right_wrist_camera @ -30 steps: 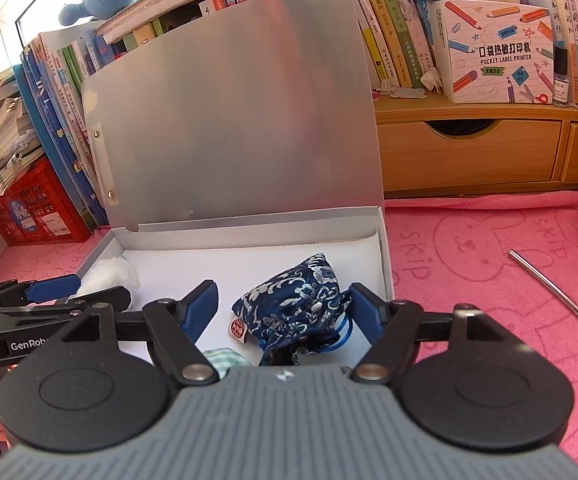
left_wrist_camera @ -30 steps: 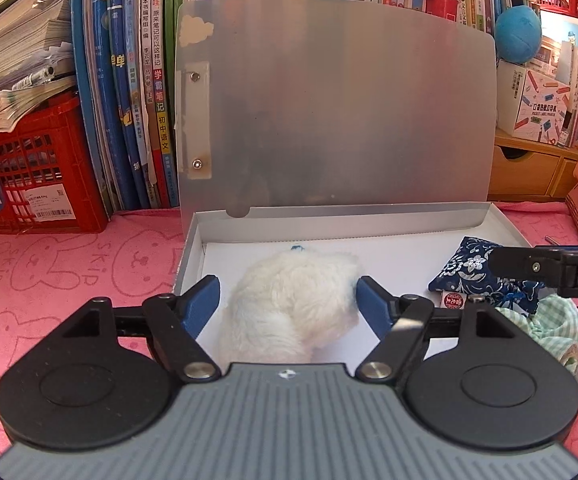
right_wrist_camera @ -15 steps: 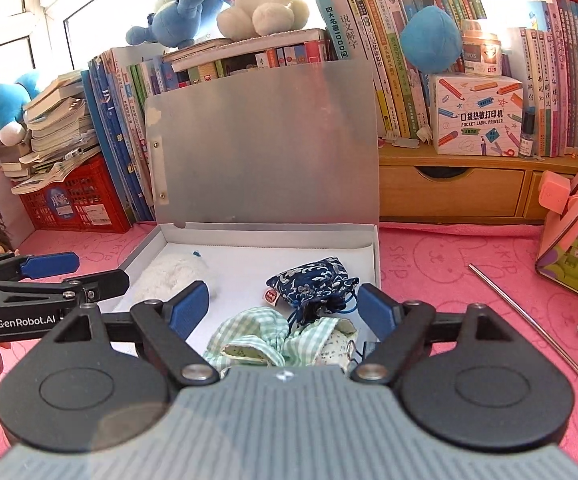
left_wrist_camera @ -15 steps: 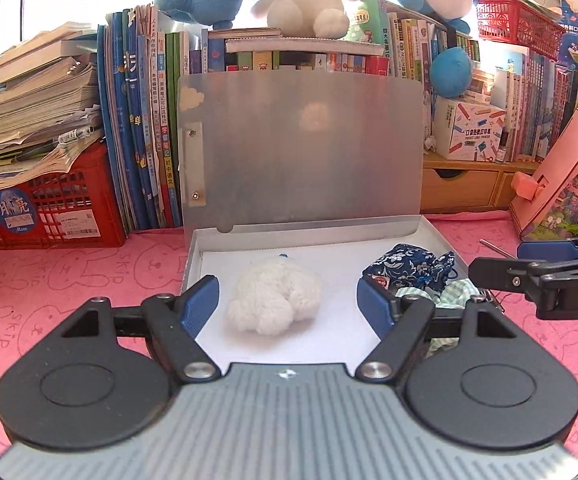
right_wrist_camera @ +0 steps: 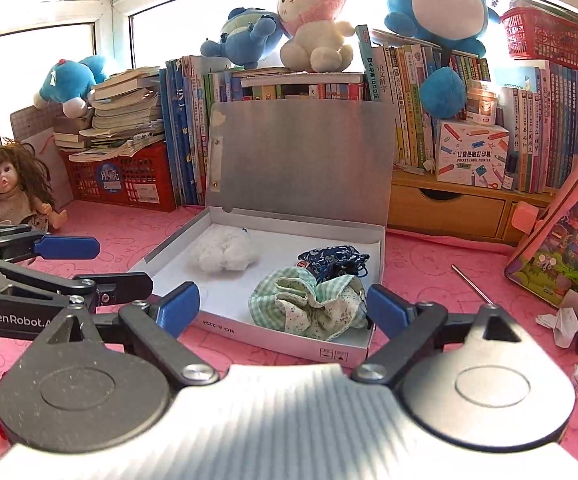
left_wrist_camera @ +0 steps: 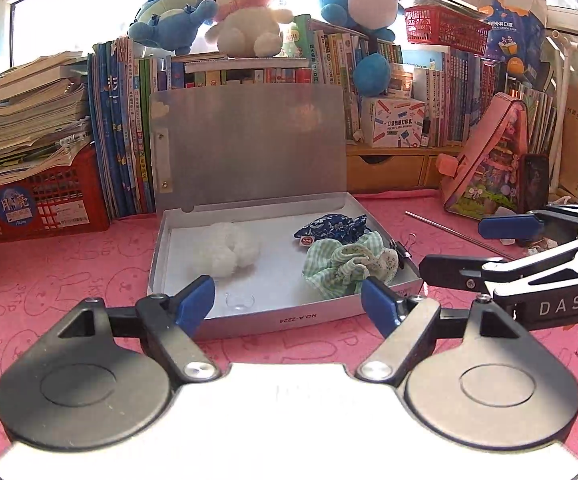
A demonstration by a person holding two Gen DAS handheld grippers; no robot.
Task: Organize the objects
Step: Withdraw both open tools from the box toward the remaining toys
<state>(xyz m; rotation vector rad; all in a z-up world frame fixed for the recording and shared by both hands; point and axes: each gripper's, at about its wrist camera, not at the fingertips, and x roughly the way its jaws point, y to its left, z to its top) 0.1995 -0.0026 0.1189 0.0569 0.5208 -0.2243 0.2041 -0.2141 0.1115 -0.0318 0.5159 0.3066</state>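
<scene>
An open white box (left_wrist_camera: 249, 326) with its grey lid (left_wrist_camera: 249, 148) standing up sits on the pink cloth. Inside lie a white fluffy ball (left_wrist_camera: 231, 248) at the left, a blue floral pouch (left_wrist_camera: 333, 230) at the back right and a green checked pouch (left_wrist_camera: 345, 264) at the front right. My left gripper (left_wrist_camera: 287, 300) hovers before the box's front wall, jaws opening, nothing between them. My right gripper (right_wrist_camera: 283, 307) hovers at the box's near right corner, jaws opening too and empty. The same box (right_wrist_camera: 289, 340), ball (right_wrist_camera: 225, 252) and pouches (right_wrist_camera: 309, 308) show in the right wrist view.
A thin metal rod (left_wrist_camera: 449, 230) and a binder clip (left_wrist_camera: 403, 246) lie right of the box. A pink printed bag (left_wrist_camera: 497, 168) leans at the right. A red crate (left_wrist_camera: 37, 200), rows of books and plush toys stand behind. A doll (right_wrist_camera: 13, 188) sits far left.
Both grippers have drawn back and up out of the box. The left one has left the white ball behind, the right one the blue pouch. Both pairs of jaws stand wider.
</scene>
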